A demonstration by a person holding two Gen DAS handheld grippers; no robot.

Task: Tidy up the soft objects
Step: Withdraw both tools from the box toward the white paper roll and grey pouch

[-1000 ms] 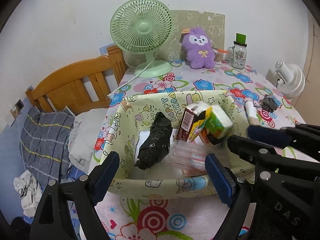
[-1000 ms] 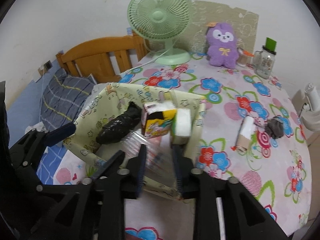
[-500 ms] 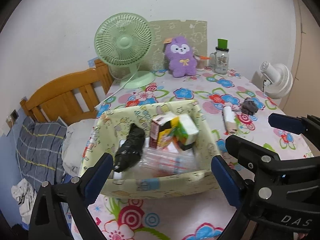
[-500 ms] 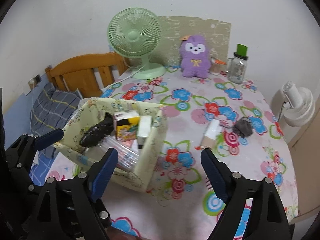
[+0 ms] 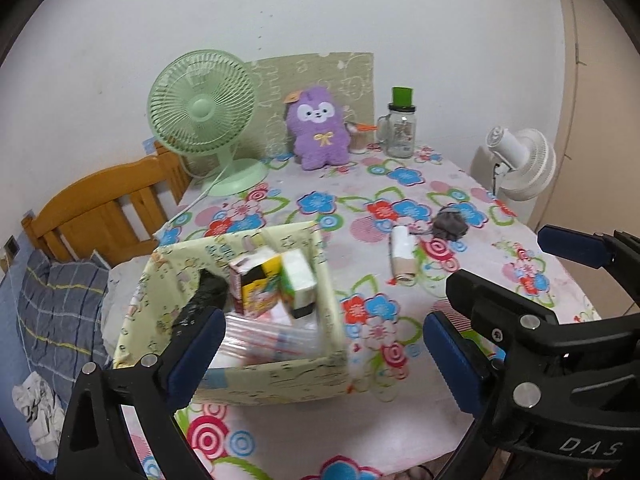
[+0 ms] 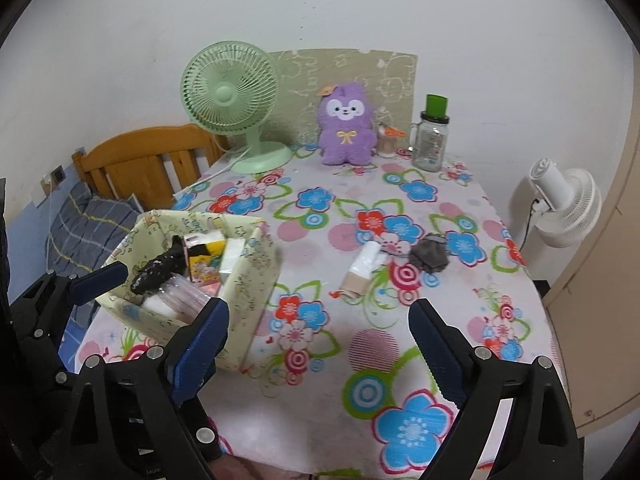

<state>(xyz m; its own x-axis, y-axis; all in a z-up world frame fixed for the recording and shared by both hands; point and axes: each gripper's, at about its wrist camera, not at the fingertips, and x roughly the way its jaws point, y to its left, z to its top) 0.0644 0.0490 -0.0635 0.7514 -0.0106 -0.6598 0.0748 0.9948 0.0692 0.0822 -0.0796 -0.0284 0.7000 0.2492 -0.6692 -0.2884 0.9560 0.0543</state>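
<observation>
With both grippers' fingers spread and empty, take your right gripper far-right to the white roll; pinch its middle gently.

Purple plush toy, mint-green fan, floral tablecloth.

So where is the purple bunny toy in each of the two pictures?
Left wrist view: the purple bunny toy sits at the far end of the table, upper middle of the picture, just right of the green fan.
Right wrist view: the toy is again at the far end, upper middle, right of the fan.
Shared landmark: the glass jar with the green lid stands to the toy's right in both.
</observation>
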